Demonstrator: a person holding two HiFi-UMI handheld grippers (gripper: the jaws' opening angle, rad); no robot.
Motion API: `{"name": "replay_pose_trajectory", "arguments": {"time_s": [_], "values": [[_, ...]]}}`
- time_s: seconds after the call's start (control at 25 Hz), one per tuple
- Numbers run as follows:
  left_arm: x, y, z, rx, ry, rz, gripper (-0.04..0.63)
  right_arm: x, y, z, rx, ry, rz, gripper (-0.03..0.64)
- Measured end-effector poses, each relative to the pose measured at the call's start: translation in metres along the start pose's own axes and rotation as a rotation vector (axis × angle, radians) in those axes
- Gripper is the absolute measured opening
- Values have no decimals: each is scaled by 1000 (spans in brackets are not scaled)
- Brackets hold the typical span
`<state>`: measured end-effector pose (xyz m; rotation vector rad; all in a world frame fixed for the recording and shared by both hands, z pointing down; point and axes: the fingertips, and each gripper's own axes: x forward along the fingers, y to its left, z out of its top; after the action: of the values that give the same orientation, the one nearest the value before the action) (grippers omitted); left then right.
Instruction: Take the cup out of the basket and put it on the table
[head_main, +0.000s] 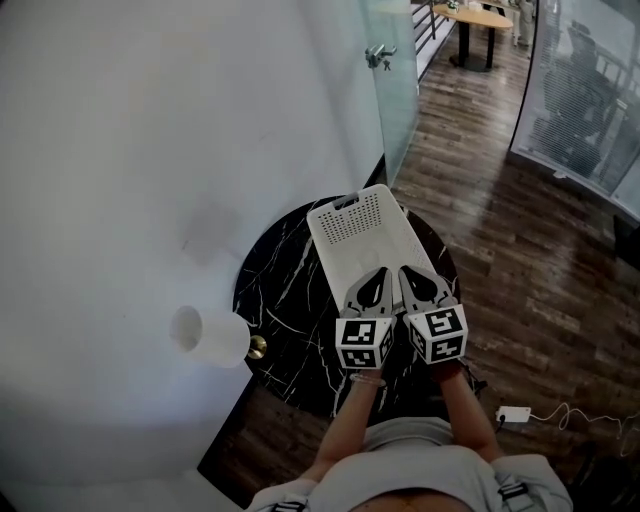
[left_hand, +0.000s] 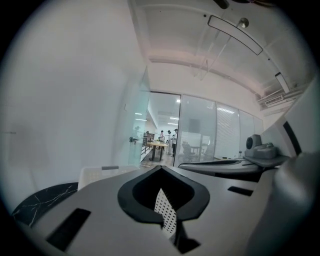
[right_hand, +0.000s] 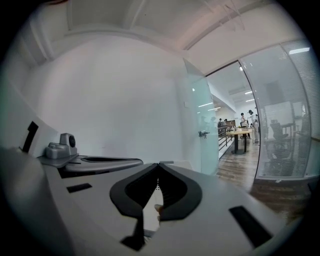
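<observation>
I have both tongs side by side over the near end of the white basket (head_main: 345, 225), which lies on the round black marble surface (head_main: 280, 290). The left tongs (head_main: 383, 272) are closed tip to tip and hold nothing; through their gap I see only perforated basket wall. The right tongs (head_main: 407, 272) are fully closed too. A small pale shape shows low behind them, and I can't tell what it is.

I can't make out the cup. The far part of the basket looks bare, so I judge it sits in the near part, hidden under the tongs. A white cylinder (head_main: 210, 337) with a brass fitting just off the surface's left edge looks like a wall fixture to me, though I can't be sure.

To do this step well I should first open one pair of tongs before going lower, since closed tips would only knock the cup. I'd tilt down enough to bring the cup into that gripper's view, straddle its wall and close gently. I'd keep the other pair ready to steady the light basket. The bare marble left of the basket looks like a good landing spot.
</observation>
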<state>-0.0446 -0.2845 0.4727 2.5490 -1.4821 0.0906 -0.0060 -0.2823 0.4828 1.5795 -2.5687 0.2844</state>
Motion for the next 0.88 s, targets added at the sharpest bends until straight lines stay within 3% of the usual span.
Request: {"name": "replay_pose_trajectory", "arguments": {"time_s": [0.6,0.88], "values": [[21,63,-17,-66,37,204,5,65,-9,-13,-3,81,139,9],[27,75,-24,-75,61,257,5,85,-7,-19,-12,109,199,9]]}}
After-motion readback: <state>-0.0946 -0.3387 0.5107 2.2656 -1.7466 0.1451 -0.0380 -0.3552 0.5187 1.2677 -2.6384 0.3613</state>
